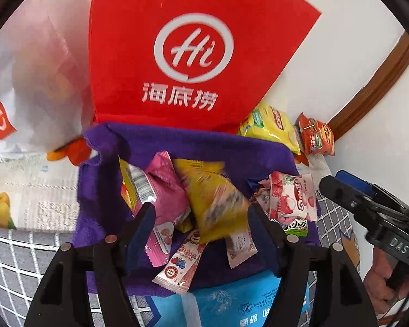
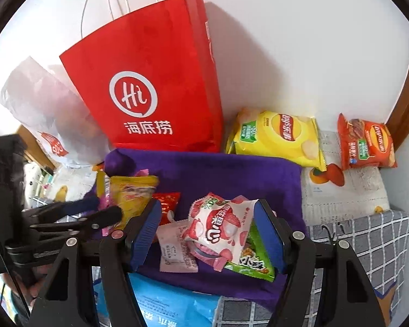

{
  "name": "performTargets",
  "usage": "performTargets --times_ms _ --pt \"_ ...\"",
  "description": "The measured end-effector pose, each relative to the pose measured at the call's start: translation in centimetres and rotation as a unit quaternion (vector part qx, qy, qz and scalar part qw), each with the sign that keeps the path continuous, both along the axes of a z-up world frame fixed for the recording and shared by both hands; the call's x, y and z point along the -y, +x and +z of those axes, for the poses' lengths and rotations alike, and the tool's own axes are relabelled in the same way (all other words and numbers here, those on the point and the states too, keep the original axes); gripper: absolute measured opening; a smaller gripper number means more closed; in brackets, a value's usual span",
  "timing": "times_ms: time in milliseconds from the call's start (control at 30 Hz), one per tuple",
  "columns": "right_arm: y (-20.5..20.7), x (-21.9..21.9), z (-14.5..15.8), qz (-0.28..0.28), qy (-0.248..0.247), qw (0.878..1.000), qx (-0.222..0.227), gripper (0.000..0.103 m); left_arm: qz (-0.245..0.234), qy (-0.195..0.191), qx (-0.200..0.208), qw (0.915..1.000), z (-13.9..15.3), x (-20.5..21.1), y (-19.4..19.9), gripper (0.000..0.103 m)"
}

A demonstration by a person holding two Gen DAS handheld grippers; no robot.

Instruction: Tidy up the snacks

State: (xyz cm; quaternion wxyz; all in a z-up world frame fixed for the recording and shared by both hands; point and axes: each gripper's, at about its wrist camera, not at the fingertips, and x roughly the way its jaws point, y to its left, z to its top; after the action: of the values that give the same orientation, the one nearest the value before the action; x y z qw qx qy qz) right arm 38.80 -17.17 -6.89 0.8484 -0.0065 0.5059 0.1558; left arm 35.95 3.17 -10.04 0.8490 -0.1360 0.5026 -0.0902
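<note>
We see a big red paper bag (image 2: 152,95) with white handles leaning on the white wall (image 2: 300,41) at the far side, a white plastic bag (image 2: 46,114) slumped to its left. Just in front of them sits a purple fabric bin (image 2: 231,171) with small snacks piled inside.

In the left wrist view, the left gripper (image 1: 201,209) hangs over the bin with its jaws apart; a yellow packet (image 1: 215,201) lies between them, blurred, and we do not see the pads pressing it. A pink packet (image 1: 166,190) lies against its left side, and a slim striped wafer stick (image 1: 181,261) lies nearer, below the jaws.

In the right wrist view, the right gripper (image 2: 208,218) stands open above a pink-and-white strawberry packet (image 2: 218,226), which rests on a green packet (image 2: 253,264) without touching the blue pads (image 2: 267,231). A pale pink sachet (image 2: 174,248) lies just left of it.

To the right of the bin, against the wall, we see a yellow chip bag (image 2: 278,139) and, farther right, an orange chip bag (image 2: 365,144). They rest on a printed sheet (image 2: 349,190) over a grey checked cloth (image 2: 368,239). A light blue package (image 2: 171,308) lies at the near edge, and brown wooden trim (image 2: 406,103) runs at far right.
</note>
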Motion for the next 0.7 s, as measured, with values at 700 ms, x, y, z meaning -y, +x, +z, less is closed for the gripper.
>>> performTargets --times_ms 700 --pt "-11.9 1.9 7.5 -0.038 -0.025 0.997 0.066 0.07 -0.029 0.009 0.061 0.9977 8.3 2.2 -10.0 0.071"
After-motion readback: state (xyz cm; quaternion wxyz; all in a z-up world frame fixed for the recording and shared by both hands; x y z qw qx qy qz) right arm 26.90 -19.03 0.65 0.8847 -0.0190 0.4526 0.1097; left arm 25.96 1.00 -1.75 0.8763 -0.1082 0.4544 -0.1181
